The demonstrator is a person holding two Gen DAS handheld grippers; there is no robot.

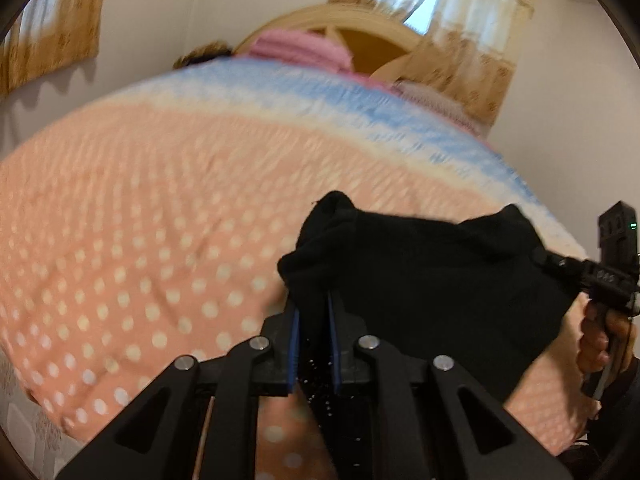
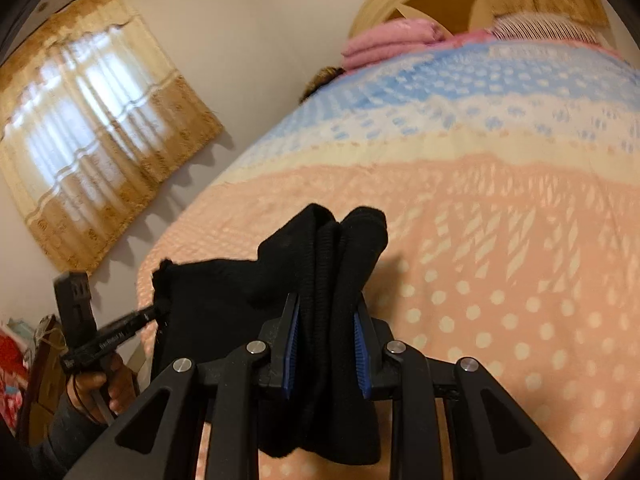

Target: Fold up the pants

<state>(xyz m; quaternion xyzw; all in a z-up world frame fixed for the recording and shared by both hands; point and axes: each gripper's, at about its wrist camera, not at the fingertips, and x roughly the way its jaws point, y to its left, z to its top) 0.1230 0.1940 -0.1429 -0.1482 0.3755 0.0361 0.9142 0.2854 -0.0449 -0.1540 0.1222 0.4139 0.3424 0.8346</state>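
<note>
Left wrist view: the left claw [image 1: 313, 312] pinches an edge of the black pants [image 1: 420, 280] between its blue pads, a thin layer of cloth in a narrow gap. The pants hang just above the near part of the bed [image 1: 140, 220], whose cover is peach with white dots, then cream, then blue toward the headboard [image 1: 320, 20]. Folded pink blankets [image 1: 300, 46] lie on the bed against the headboard. At the right, beyond the pants, the right claw [image 1: 538, 256] meets the cloth's far edge, a hand [image 1: 596, 340] on its grip. No container shows, and no writing can be read.

Right wrist view: the right claw [image 2: 326, 320] is pressed onto a thick bunch of the pants [image 2: 320, 280], ribbed folds standing up between the blue pads and more cloth hanging below them, over the bed [image 2: 500, 240]. Left of the pants the left claw [image 2: 160, 308] grips the other edge; white lettering runs along its finger, too blurred to read. A hand [image 2: 100, 384] holds it. A curtained window [image 2: 92, 128] is on the wall left of the bed.
</note>
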